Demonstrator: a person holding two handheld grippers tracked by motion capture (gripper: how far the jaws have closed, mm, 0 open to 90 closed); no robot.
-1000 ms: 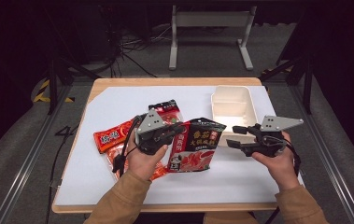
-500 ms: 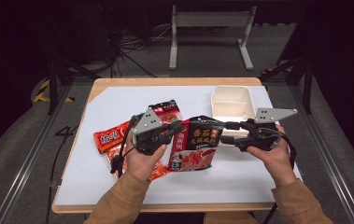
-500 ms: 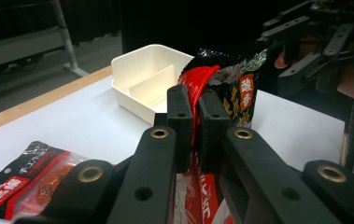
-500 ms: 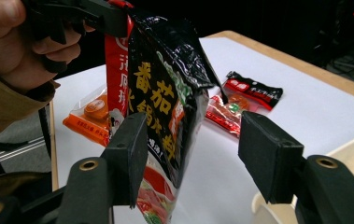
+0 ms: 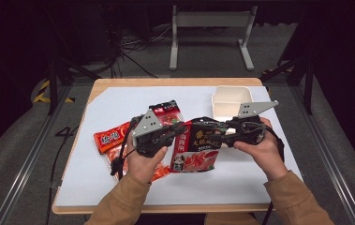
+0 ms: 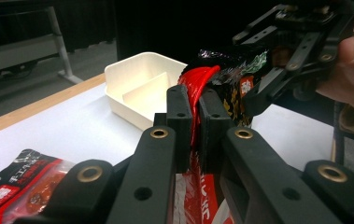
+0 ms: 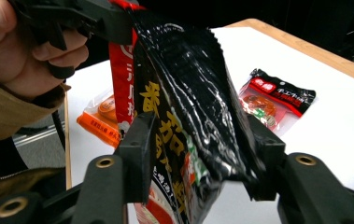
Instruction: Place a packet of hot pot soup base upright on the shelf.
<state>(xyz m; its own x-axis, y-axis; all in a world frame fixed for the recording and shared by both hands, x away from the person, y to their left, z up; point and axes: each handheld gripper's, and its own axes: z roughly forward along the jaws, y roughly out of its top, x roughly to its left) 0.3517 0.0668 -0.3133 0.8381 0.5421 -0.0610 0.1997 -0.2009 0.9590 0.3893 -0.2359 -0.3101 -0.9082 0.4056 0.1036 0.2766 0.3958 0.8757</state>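
The right tool (image 5: 217, 136) now sits up against the right edge of the black and red sauce packet (image 5: 196, 150), where a second ago it hung well apart from it, out near the white box (image 5: 231, 101). Its jaws have just been closing, and the packet's edge now lies between them in the right gripper view.

White 2-compartment box (image 5: 231, 99) near table's far edge; orange packet (image 5: 111, 137), red-black packet (image 5: 166, 111) on white mat (image 5: 109, 108).
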